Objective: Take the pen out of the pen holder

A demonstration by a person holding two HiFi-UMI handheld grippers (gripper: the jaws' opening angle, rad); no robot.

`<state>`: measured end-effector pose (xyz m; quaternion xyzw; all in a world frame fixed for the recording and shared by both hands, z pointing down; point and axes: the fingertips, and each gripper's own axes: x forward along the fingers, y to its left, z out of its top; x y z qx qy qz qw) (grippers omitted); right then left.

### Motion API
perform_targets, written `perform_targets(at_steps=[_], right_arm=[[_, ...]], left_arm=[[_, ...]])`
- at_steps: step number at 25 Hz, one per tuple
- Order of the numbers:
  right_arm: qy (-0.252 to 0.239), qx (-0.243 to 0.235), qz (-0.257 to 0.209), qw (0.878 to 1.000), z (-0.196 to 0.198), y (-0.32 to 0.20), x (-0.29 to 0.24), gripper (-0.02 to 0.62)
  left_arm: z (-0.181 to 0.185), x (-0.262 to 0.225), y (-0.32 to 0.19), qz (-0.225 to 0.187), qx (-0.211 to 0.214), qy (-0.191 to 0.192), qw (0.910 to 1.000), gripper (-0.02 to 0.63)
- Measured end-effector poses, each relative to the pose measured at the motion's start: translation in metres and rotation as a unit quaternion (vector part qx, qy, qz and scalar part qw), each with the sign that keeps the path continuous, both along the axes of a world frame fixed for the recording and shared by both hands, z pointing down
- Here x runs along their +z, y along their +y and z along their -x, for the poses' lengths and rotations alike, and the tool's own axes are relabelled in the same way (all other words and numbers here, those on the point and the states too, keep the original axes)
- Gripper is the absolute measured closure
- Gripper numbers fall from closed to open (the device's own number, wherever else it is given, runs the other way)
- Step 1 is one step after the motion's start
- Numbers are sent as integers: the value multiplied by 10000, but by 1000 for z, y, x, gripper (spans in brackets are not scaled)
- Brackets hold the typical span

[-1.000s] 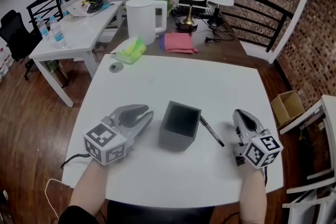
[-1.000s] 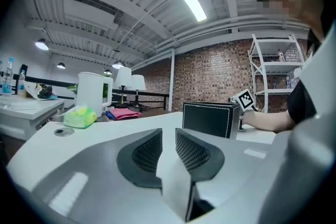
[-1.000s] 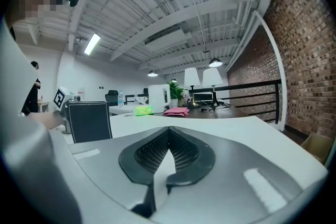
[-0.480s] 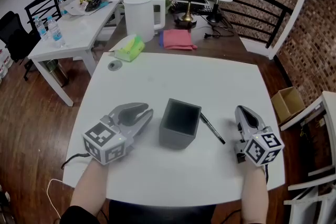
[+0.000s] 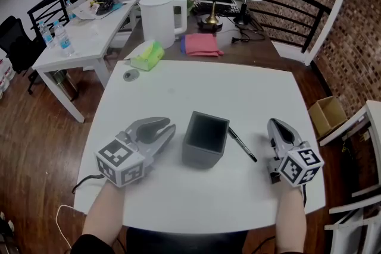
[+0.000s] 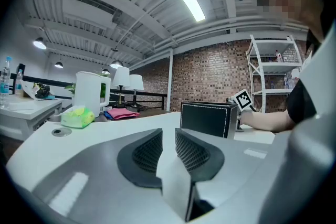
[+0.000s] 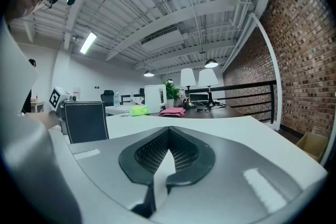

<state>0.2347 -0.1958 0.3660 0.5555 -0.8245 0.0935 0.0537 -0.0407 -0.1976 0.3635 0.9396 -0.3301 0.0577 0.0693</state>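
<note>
The white surface (image 5: 196,86) carried the whole work area. At its centre stood the black square pen holder (image 5: 205,140), upright, with its mouth open to the head view. Nothing projected above its rim, though the dark interior could not be read to the bottom. The left hand-held gripper (image 5: 169,125) lay on the surface at about 9 o'clock of the holder, near it but apart, tips pointing toward 1 o'clock. Its own view showed the ribbed pads drawn to their narrowest, with only a slit between them and nothing in it. The right hand-held gripper (image 5: 275,123) lay at about 3 o'clock of the holder, well clear of it, tips toward 12 o'clock. Its own view showed the pads meeting at the tip, fully closed and empty. The pen (image 5: 241,144) lay flat on the surface between the holder and the right hand-held gripper, running from 11 to 5 o'clock. Its upper end sat just beside the holder's right corner, where contact could not be confirmed, and neither gripper touched it. Assessment: the removal step appeared finished, the pen being out and released. No further grasp seemed called for. At most, the next move would be to lift both tools away without brushing the pen, which would likely roll on so smooth a top.
</note>
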Motion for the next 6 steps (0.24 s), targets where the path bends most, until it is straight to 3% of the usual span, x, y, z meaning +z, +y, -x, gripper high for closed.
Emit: perform_targets(at_steps=[6], right_arm=[[20, 45, 19, 10000, -2, 1, 0, 583]], left_arm=[[-2, 0, 1, 12, 63, -7, 10000, 529]])
